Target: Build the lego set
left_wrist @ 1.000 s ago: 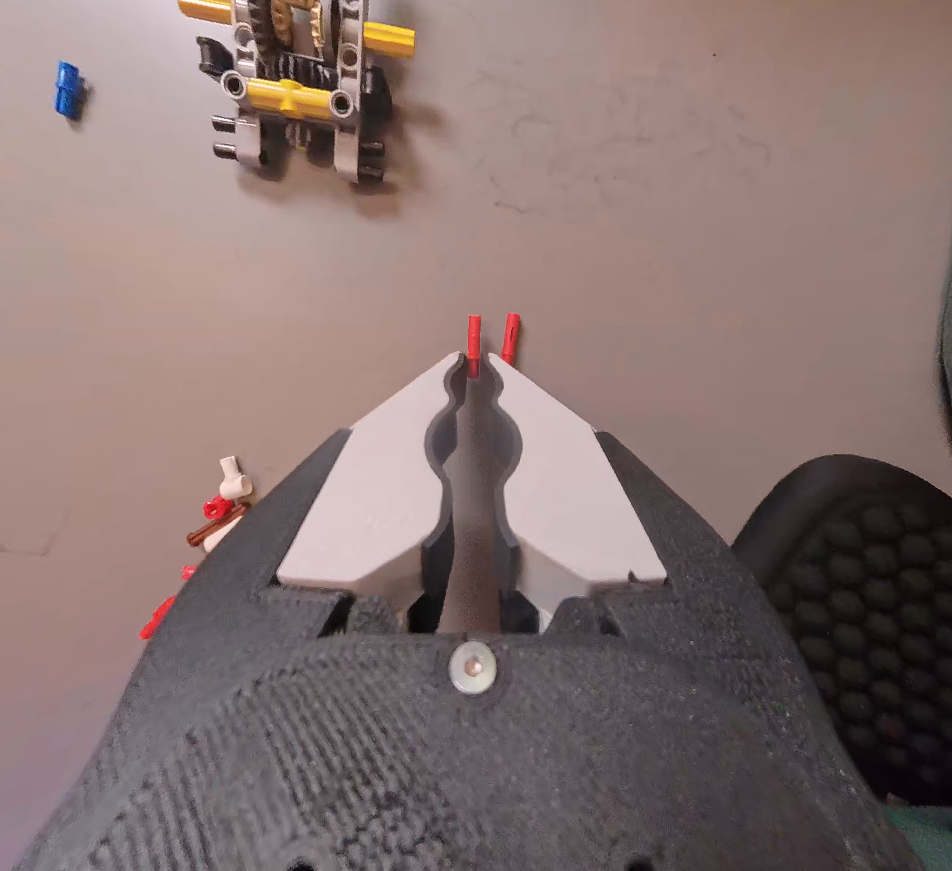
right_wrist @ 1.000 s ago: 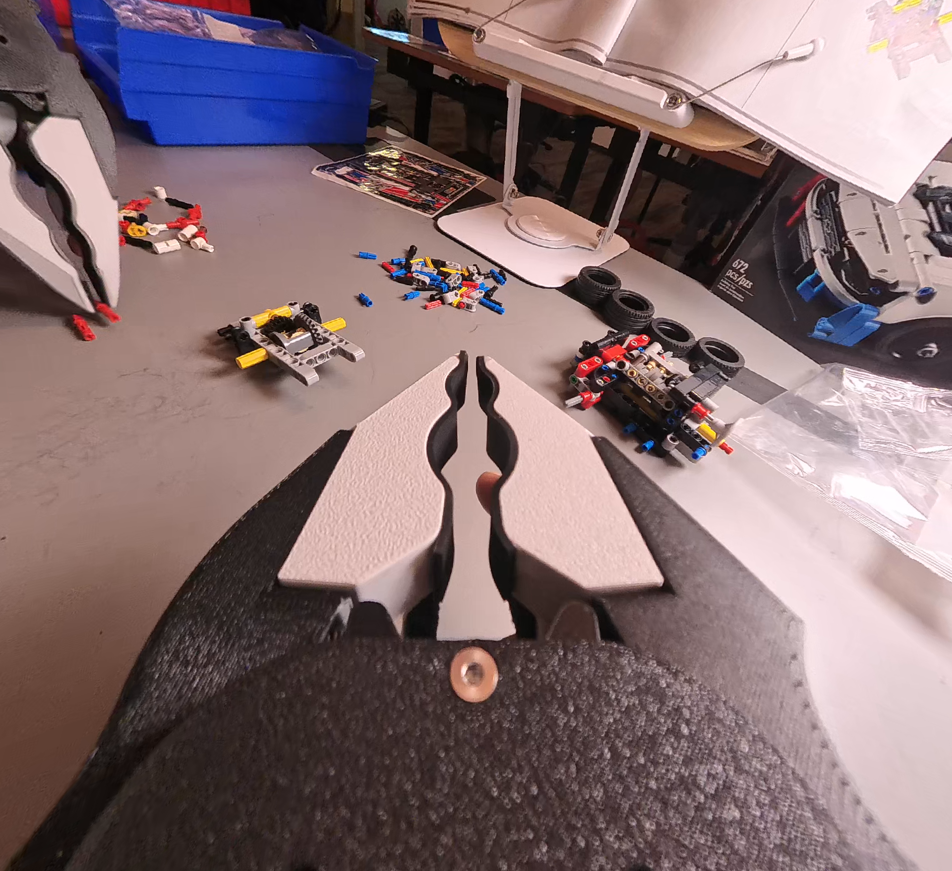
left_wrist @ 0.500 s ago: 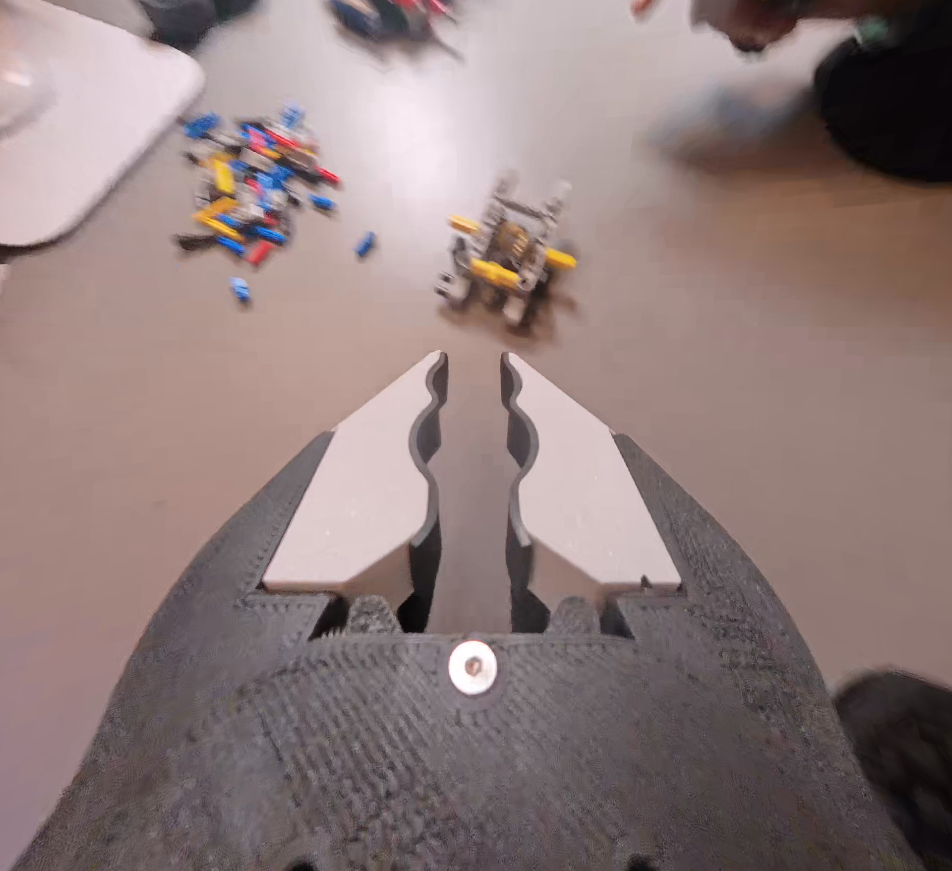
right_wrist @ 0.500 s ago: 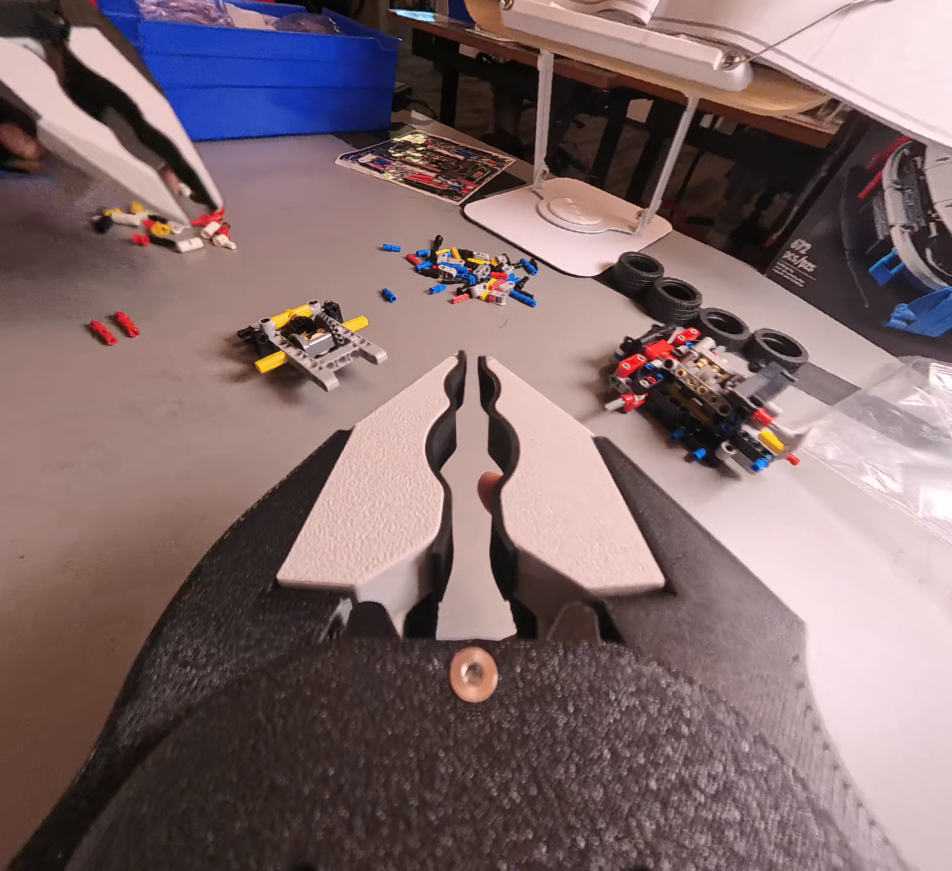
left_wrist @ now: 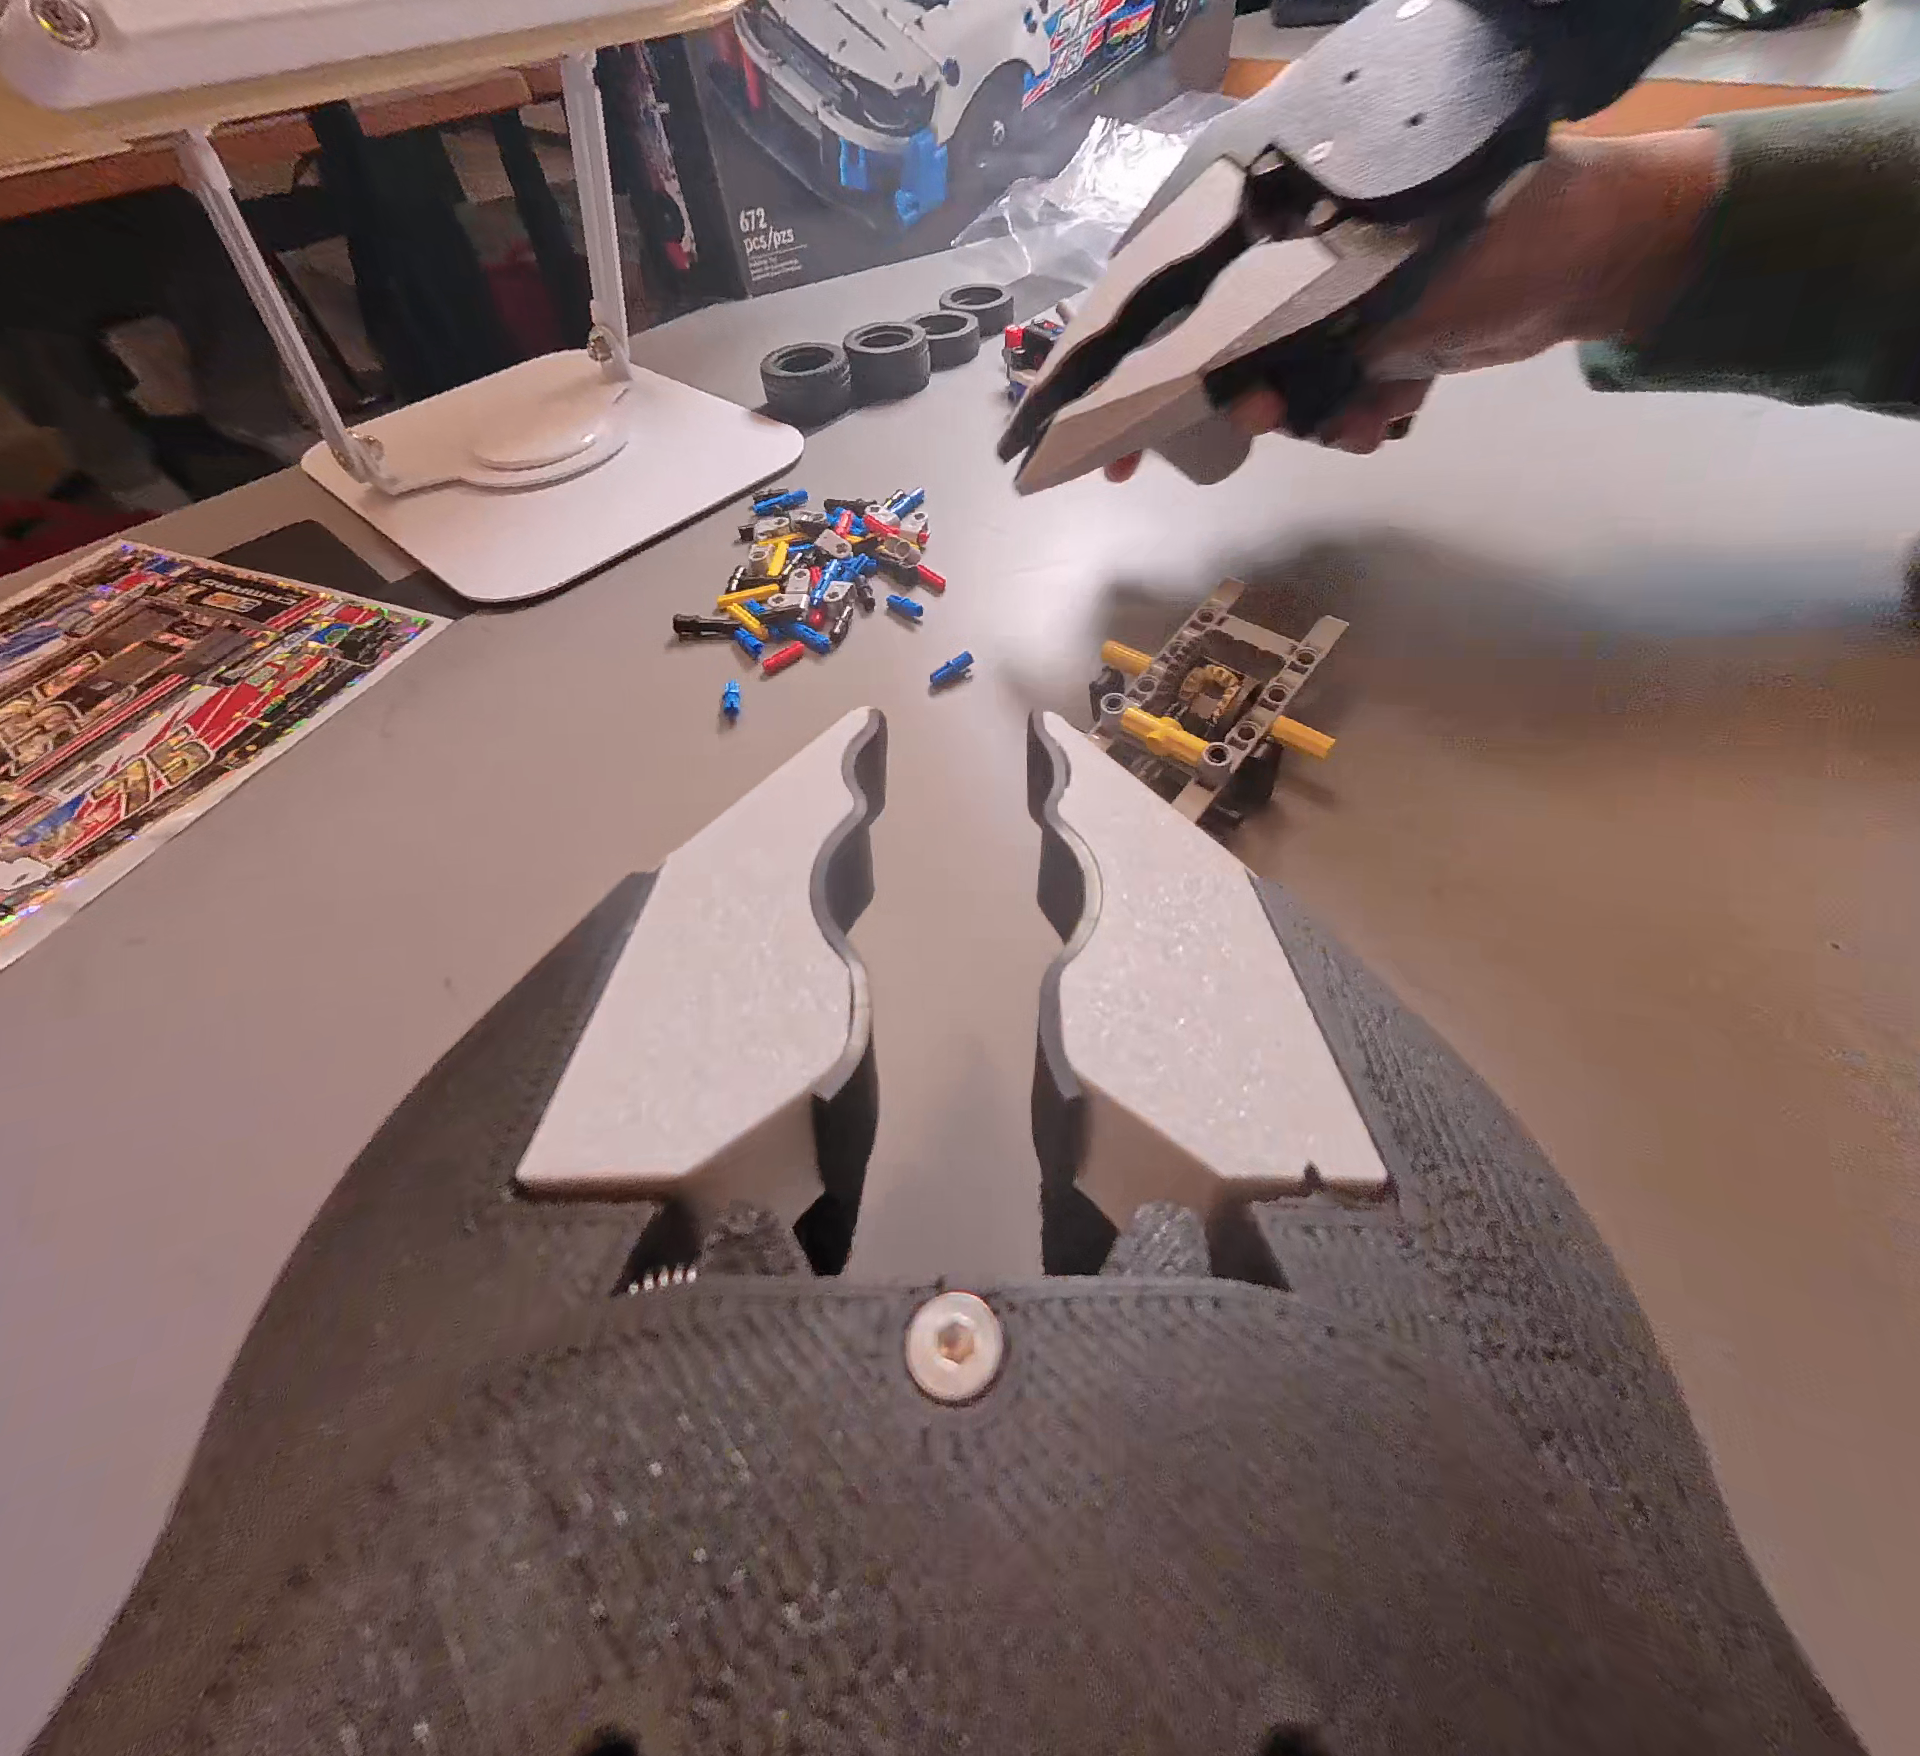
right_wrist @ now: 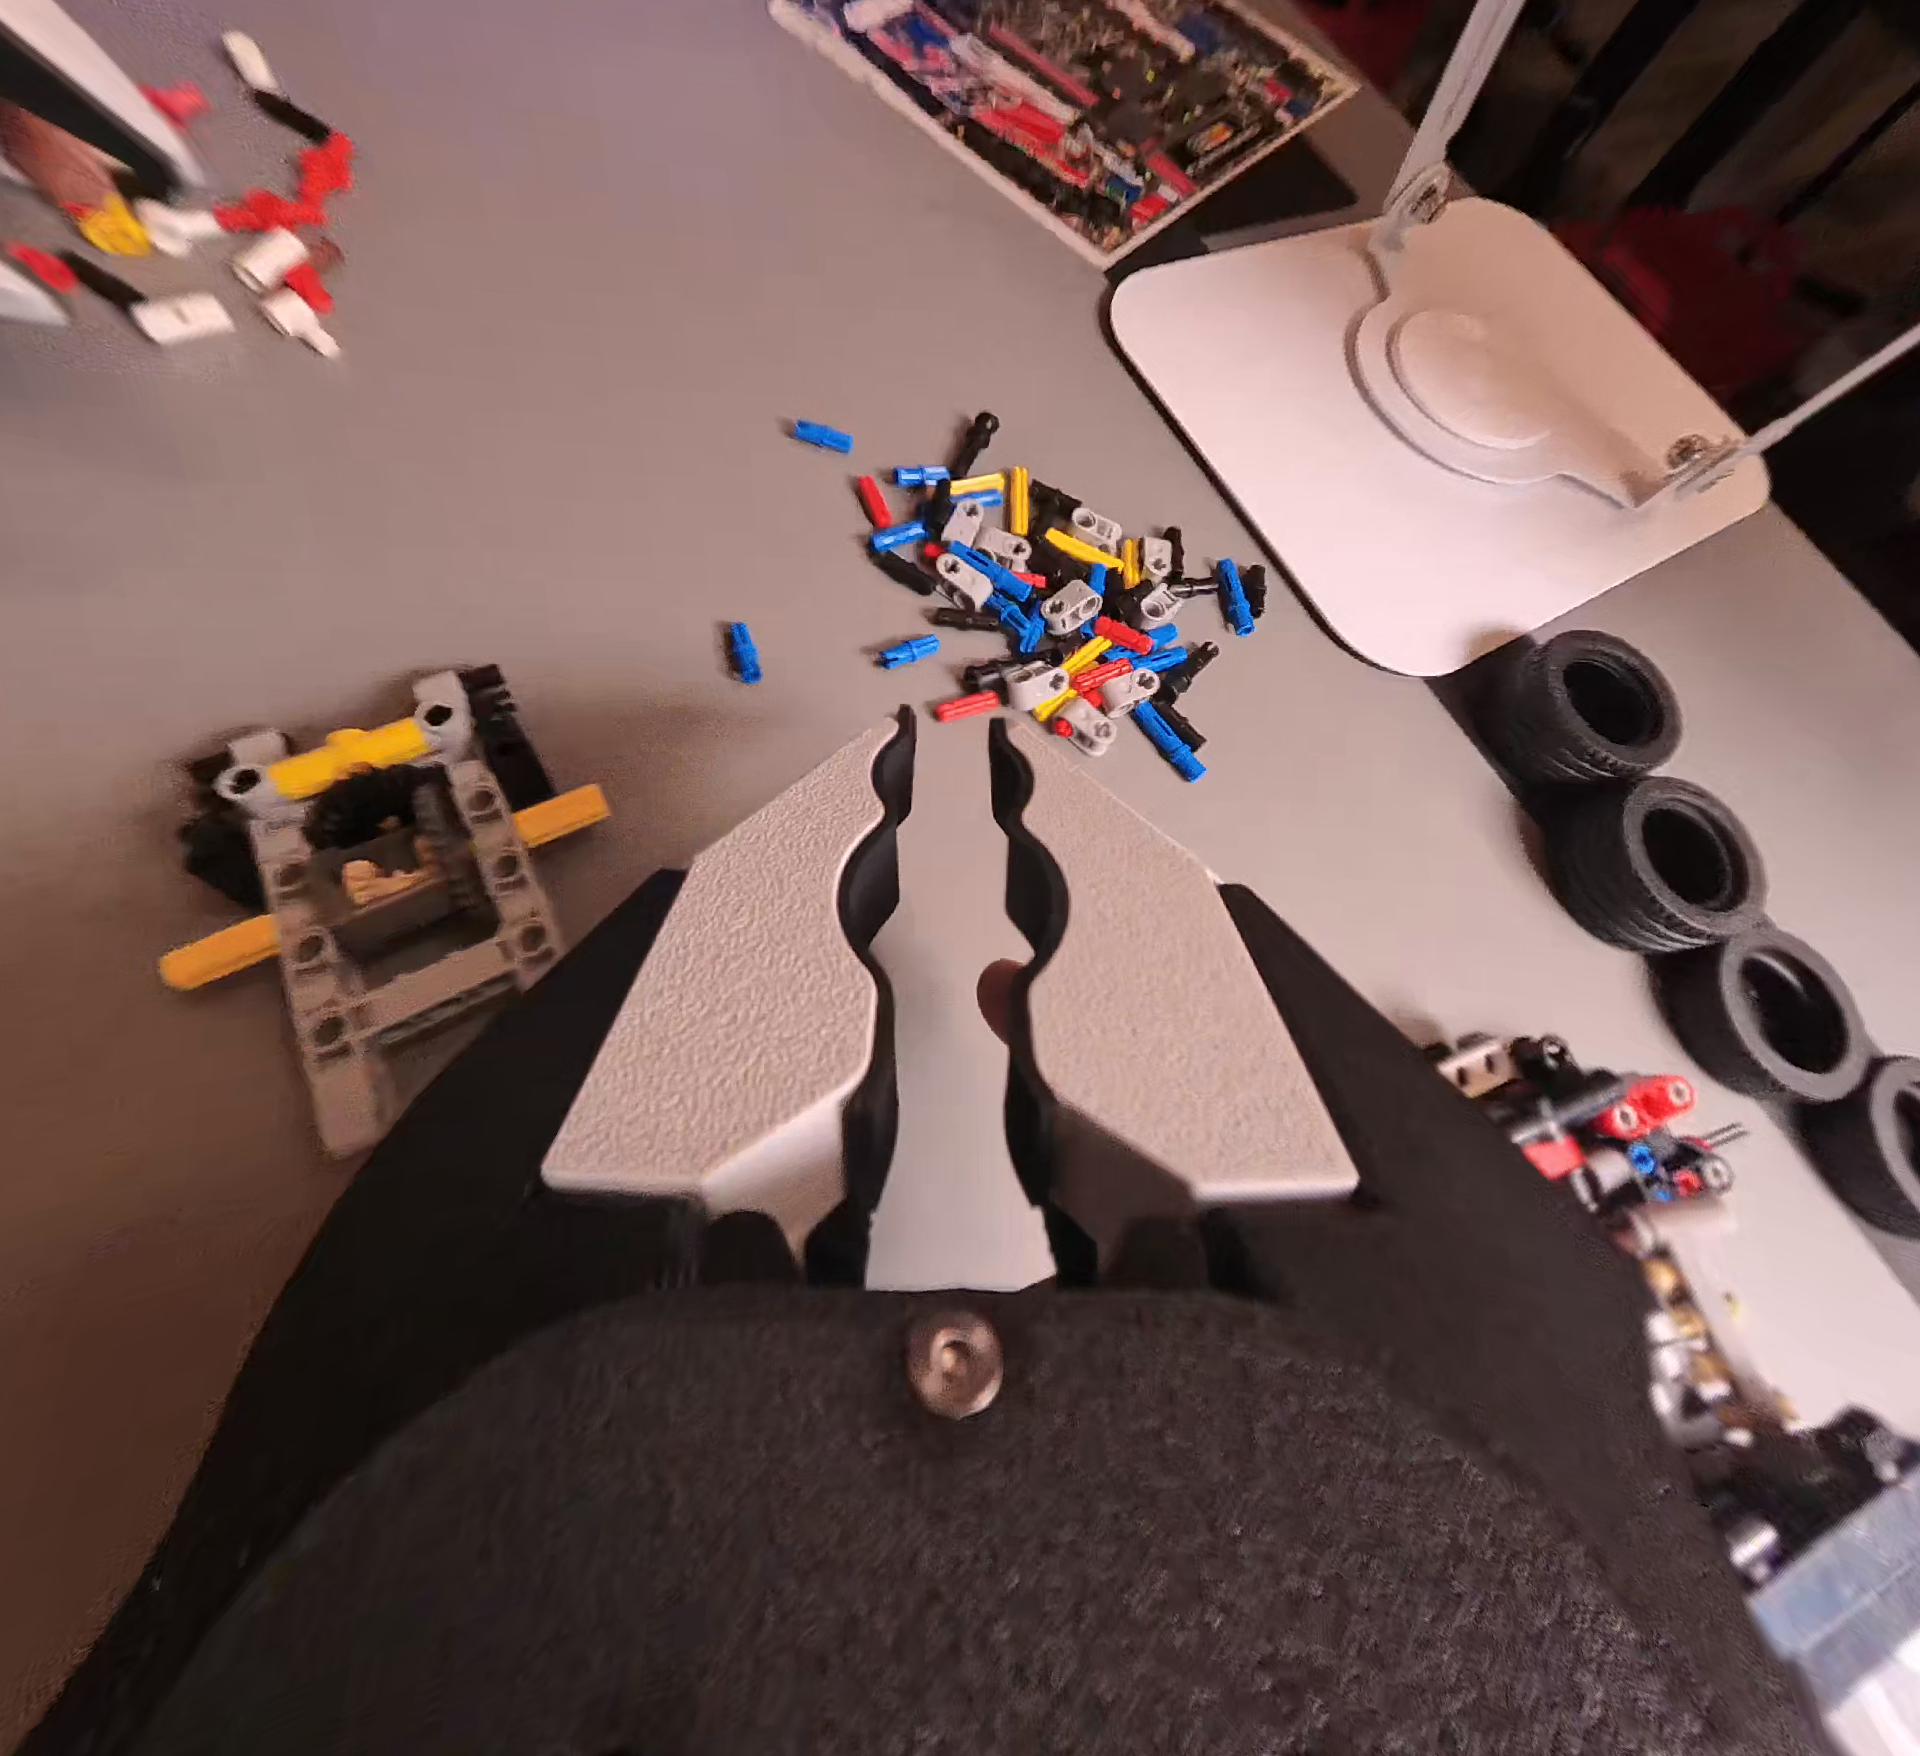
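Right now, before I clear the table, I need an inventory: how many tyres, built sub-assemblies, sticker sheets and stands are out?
Tyres: 4
Built sub-assemblies: 2, the gear frame and the chassis
Sticker sheet: 1
Stand: 1
Total: 8

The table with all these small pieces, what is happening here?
A person is building a lego set with tongs in each hand. Both the left tongs and the right tongs are open and hold nothing. The right tongs hover near the pile of small pins. The grey frame with yellow axles lies on the table, untouched.
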A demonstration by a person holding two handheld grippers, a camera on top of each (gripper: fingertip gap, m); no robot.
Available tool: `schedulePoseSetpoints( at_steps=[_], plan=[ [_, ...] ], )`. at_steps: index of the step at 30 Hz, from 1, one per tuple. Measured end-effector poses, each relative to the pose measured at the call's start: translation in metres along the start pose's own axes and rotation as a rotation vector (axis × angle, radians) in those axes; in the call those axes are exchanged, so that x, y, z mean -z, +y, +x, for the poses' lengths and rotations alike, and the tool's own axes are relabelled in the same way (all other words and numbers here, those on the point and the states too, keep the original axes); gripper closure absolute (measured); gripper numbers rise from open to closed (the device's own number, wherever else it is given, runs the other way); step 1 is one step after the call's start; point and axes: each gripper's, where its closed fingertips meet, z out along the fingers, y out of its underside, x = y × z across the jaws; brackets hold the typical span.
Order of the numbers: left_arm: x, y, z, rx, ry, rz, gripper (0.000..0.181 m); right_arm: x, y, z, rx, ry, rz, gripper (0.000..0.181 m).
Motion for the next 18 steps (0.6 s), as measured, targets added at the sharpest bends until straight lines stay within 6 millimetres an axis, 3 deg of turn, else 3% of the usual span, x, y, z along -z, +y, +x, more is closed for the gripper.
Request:
schedulePoseSetpoints(
  at_steps=[4,9,18],
  plan=[
    [0.013,0.001,-0.003,-0.010,-0.012,0.034,0.156,-0.020,0.010,0.016,0.087,-0.025,-0.137,0.169],
    [0.018,0.002,-0.015,0.046,-0.010,0.062,0.157,-0.027,0.017,0.037,0.179,-0.042,-0.270,0.169],
    [0.018,0.001,-0.011,0.021,-0.002,0.069,0.159,-0.042,0.033,0.058,0.151,-0.114,-0.418,0.167]
  ],
)
